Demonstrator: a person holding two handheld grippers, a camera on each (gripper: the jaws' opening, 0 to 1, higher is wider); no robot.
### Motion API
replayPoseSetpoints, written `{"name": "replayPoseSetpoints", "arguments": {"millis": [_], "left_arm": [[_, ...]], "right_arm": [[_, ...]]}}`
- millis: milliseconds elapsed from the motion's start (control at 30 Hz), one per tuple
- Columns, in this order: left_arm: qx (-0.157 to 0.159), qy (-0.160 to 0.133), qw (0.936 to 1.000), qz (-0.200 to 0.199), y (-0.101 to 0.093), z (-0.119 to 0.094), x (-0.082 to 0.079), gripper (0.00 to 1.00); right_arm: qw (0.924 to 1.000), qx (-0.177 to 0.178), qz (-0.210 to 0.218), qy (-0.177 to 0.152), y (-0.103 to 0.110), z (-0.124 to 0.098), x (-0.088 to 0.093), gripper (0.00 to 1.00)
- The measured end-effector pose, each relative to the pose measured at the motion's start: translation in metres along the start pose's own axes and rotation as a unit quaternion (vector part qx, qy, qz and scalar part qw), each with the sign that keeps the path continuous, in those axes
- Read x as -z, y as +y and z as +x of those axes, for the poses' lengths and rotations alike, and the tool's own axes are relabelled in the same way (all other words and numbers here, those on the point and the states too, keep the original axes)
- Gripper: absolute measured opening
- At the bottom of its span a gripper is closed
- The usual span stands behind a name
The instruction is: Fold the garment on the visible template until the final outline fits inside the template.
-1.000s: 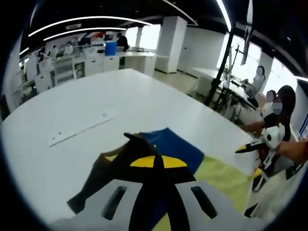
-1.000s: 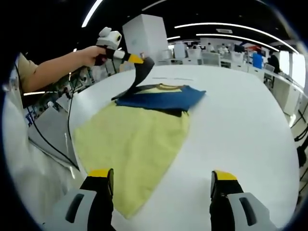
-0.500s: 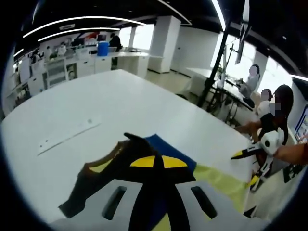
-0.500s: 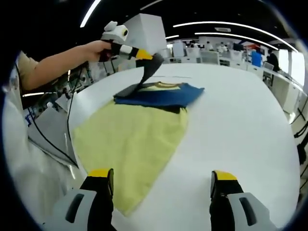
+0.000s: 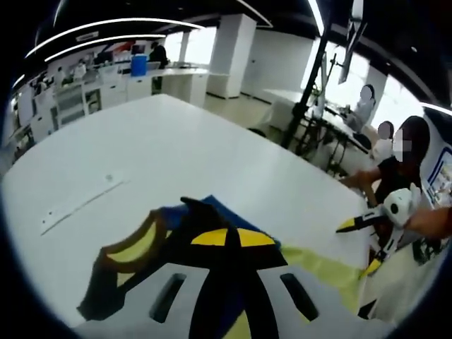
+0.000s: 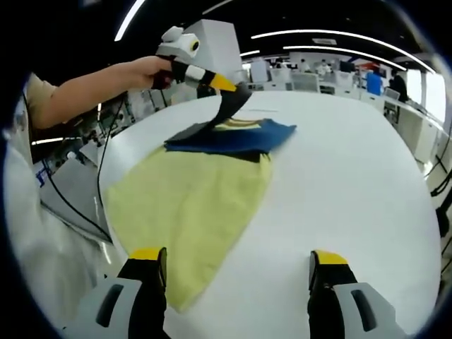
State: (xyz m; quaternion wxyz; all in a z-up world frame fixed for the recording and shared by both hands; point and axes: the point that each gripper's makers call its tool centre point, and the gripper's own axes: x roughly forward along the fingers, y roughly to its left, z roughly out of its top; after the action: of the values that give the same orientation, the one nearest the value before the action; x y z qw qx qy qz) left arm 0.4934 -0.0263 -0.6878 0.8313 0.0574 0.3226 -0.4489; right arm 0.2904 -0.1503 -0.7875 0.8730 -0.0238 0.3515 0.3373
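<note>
Left gripper view: left gripper (image 5: pixel 227 236) clenched on a dark fold of the garment (image 5: pixel 145 244), yellow-tipped jaws pressed together over black cloth. Lifted a black sleeve with yellow collar trim above the white table (image 5: pixel 176 148); blue panel just beyond the jaws, pale yellow part spread to the right. Lay further off on the table, a thin white strip (image 5: pixel 78 205). Came in from the right, the right gripper (image 5: pixel 357 244), held apart from the cloth, jaws spread.

Right gripper view: right gripper (image 6: pixel 236 265) released, jaws wide apart, grasping nothing, hovering at the near edge of the yellow part of the garment (image 6: pixel 187 205). Lay flat on the table (image 6: pixel 353 183), blue-and-black portion at the far end. Held by a hand (image 6: pixel 145 70), the left gripper (image 6: pixel 226 85) pinched the black sleeve and raised it over the blue portion.
</note>
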Motion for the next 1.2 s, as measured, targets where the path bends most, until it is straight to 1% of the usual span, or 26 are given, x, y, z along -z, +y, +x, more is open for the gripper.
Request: {"name": "replayPoseSetpoints", "arguments": {"millis": [67,300,467,600,667,733,833,867,900,933,967,1000,1067,1100,1133,1200], "left_arm": [[0.006,0.005,0.9999,0.006,-0.005,0.006,0.001,0.00],[0.016,0.021,0.9996,0.012,-0.011,0.020,0.009,0.00],[0.021,0.029,0.9993,0.014,-0.013,0.029,0.013,0.00],[0.020,0.035,0.9992,0.006,-0.009,0.035,0.018,0.00],[0.021,0.034,0.9992,-0.004,-0.009,0.037,0.020,0.00],[0.034,0.031,0.9988,-0.016,-0.013,0.038,0.020,0.00],[0.053,0.024,0.9981,-0.022,-0.020,0.040,0.019,0.00],[0.051,0.022,0.9982,-0.022,-0.020,0.039,0.018,0.02],[0.050,0.020,0.9983,-0.020,-0.021,0.040,0.017,0.08],[0.047,0.018,0.9986,-0.017,-0.021,0.041,0.017,0.17],[0.044,0.016,0.9987,-0.017,-0.021,0.042,0.016,0.31],[0.041,0.013,0.9989,-0.018,-0.021,0.042,0.016,0.40],[0.036,0.009,0.9993,-0.011,-0.021,0.041,0.014,0.53],[0.035,0.006,0.9994,-0.005,-0.021,0.040,0.013,0.57],[0.036,0.004,0.9993,0.000,-0.023,0.038,0.013,0.63],[0.034,-0.003,0.9994,-0.001,-0.022,0.036,0.011,0.73]], "right_arm": [[1.0000,0.001,0.000,0.001,-0.001,0.000,0.001,0.82],[1.0000,0.003,0.003,0.000,-0.005,0.000,0.000,0.82],[1.0000,0.003,0.005,0.003,-0.006,0.000,0.003,0.82],[1.0000,0.003,0.005,0.002,-0.007,0.000,0.002,0.82],[1.0000,0.002,0.005,0.001,-0.007,0.000,0.001,0.82],[1.0000,0.001,0.005,0.000,-0.006,0.000,0.000,0.82],[1.0000,0.000,0.003,-0.002,-0.004,0.000,-0.002,0.82],[1.0000,-0.001,0.003,-0.003,-0.004,0.000,-0.002,0.82],[1.0000,-0.001,0.002,-0.004,-0.003,0.000,-0.003,0.82],[1.0000,-0.001,0.002,-0.004,-0.003,0.000,-0.003,0.82],[1.0000,-0.001,0.002,-0.004,-0.003,0.000,-0.003,0.82],[1.0000,-0.001,0.001,-0.004,-0.003,0.000,-0.003,0.82],[1.0000,-0.001,0.000,-0.005,-0.003,-0.001,-0.004,0.82],[1.0000,0.000,0.000,-0.007,-0.003,-0.002,-0.005,0.82],[1.0000,0.000,0.000,-0.007,-0.003,-0.002,-0.006,0.82],[1.0000,0.000,-0.002,-0.008,-0.002,-0.003,-0.007,0.82]]}}
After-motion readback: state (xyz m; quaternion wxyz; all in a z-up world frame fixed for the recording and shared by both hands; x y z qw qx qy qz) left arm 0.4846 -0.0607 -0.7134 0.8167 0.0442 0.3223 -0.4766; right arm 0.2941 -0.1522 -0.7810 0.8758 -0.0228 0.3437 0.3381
